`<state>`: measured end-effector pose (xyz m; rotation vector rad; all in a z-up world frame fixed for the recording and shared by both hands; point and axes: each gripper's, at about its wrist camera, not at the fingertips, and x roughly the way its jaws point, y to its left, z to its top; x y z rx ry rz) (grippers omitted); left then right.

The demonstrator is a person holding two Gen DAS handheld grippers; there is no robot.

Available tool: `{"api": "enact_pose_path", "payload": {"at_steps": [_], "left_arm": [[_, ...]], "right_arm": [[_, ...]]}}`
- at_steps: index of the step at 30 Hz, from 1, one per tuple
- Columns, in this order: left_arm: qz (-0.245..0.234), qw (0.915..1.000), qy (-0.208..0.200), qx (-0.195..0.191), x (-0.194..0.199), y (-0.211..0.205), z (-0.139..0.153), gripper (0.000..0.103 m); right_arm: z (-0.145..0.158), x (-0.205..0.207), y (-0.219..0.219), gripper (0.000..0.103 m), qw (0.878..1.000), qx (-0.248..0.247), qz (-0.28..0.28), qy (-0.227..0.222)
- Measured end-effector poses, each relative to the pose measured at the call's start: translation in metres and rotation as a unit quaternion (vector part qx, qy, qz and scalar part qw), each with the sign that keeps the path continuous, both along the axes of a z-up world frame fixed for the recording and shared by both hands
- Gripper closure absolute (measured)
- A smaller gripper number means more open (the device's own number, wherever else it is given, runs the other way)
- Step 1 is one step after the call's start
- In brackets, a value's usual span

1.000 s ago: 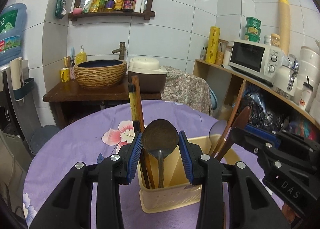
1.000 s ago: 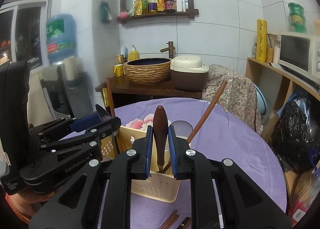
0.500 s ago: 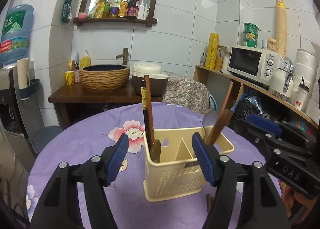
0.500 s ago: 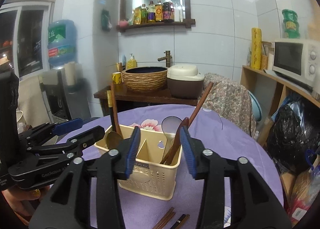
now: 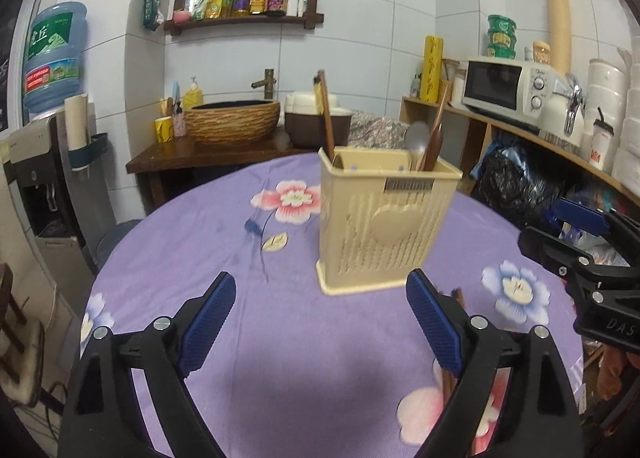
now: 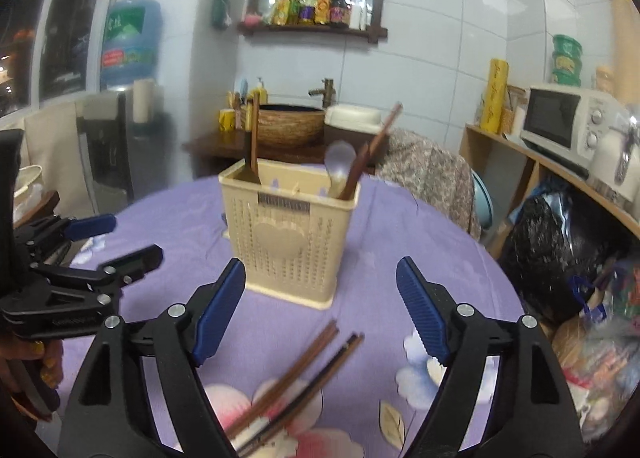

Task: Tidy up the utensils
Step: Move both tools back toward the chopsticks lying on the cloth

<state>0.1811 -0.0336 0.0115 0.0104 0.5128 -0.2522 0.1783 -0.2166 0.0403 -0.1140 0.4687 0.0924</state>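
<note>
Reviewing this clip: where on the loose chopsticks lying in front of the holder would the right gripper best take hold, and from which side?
Probably mid-shaft on the chopsticks, coming from above with the right gripper, jaws set across the bundle. They lie flat on the purple tablecloth, slanting toward the holder, so only their narrow width offers a pinch.

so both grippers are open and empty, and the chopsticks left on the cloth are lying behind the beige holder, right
Not quite. The chopsticks lie on the purple cloth in front of the beige holder, on the grippers' side, as the right wrist view shows. The rest holds: the left gripper and right gripper are both open and empty.
</note>
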Motion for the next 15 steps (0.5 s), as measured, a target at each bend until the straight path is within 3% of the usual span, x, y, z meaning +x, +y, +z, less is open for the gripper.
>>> {"api": "enact_pose_path", "payload": {"at_steps": [7, 15], "left_arm": [[0.016, 0.9992, 0.033, 0.017, -0.019, 0.006, -0.034, 0.016], [0.027, 0.9978, 0.056, 0.023, -0.029, 0.012, -0.056, 0.016]], "right_arm": [[-0.053, -0.018, -0.019, 0.025, 0.996, 0.024, -0.038, 0.075], [-0.089, -0.039, -0.018, 0.025, 0.992, 0.031, -0.055, 0.11]]}}
